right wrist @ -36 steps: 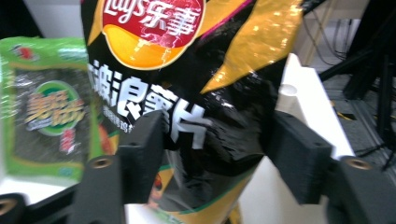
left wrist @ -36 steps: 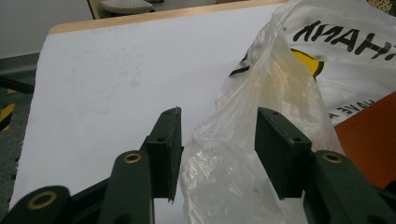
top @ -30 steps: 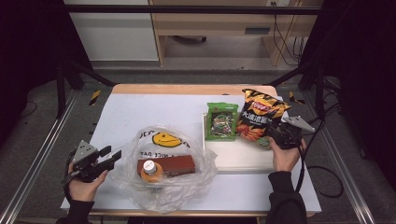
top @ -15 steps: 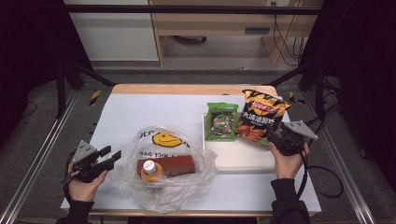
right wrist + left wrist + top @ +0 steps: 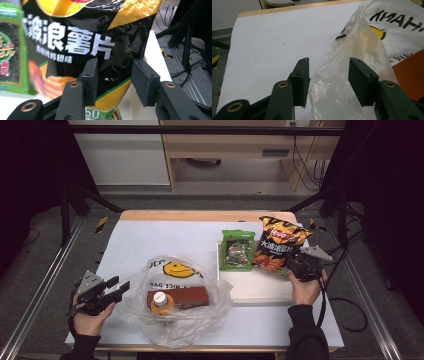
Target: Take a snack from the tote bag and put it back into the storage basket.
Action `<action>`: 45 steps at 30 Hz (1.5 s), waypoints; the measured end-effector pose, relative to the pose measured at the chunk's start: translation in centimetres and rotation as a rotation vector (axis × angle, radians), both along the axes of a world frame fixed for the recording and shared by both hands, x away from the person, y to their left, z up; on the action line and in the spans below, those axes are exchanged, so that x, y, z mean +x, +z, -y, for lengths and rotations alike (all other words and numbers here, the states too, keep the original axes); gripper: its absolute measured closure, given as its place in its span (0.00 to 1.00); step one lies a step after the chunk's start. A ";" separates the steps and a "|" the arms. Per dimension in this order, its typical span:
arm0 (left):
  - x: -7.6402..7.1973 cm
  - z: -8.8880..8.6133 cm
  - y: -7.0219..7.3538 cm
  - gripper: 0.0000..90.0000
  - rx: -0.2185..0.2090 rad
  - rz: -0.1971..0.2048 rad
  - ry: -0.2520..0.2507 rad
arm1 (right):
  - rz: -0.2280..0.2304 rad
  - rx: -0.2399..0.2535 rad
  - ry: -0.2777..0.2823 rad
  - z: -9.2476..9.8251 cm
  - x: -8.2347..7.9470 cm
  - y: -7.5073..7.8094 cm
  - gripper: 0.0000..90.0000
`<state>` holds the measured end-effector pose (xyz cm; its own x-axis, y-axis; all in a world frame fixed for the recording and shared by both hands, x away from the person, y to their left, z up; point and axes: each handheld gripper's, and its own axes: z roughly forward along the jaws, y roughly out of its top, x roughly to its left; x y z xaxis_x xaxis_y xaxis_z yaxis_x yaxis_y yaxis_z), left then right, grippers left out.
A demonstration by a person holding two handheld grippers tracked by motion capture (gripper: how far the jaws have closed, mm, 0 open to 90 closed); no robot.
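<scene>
Chips bag (image 5: 75, 45) lies beside the green snack pack (image 5: 238, 250); my right gripper (image 5: 113, 75), jaws just closing, straddles its lower corner. Light, crinkly, slippery: I judge the sealed edge safest. Left gripper (image 5: 328, 75) straddles the plastic bag (image 5: 352, 65), not pinching.

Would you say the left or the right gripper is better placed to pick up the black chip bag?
Probably the right gripper: its jaws, just closing, already straddle a corner of the black chip bag. The left gripper sits across the table at the edge of the plastic bag.
</scene>
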<state>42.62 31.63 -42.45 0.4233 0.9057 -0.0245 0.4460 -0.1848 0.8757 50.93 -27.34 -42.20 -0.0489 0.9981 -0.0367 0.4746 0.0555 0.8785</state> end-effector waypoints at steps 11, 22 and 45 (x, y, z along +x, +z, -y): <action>0.0 0.0 0.0 0.57 -0.002 0.000 -0.005 | 0.003 0.012 0.003 0.2 0.8 0.6 0.64; -0.6 -0.3 1.1 0.57 -0.029 0.035 -0.010 | 0.107 0.051 0.100 -1.0 -2.1 2.1 0.53; -2.7 1.7 3.8 0.57 -0.073 0.108 -0.096 | 0.173 0.149 0.436 -7.7 -6.8 4.5 0.39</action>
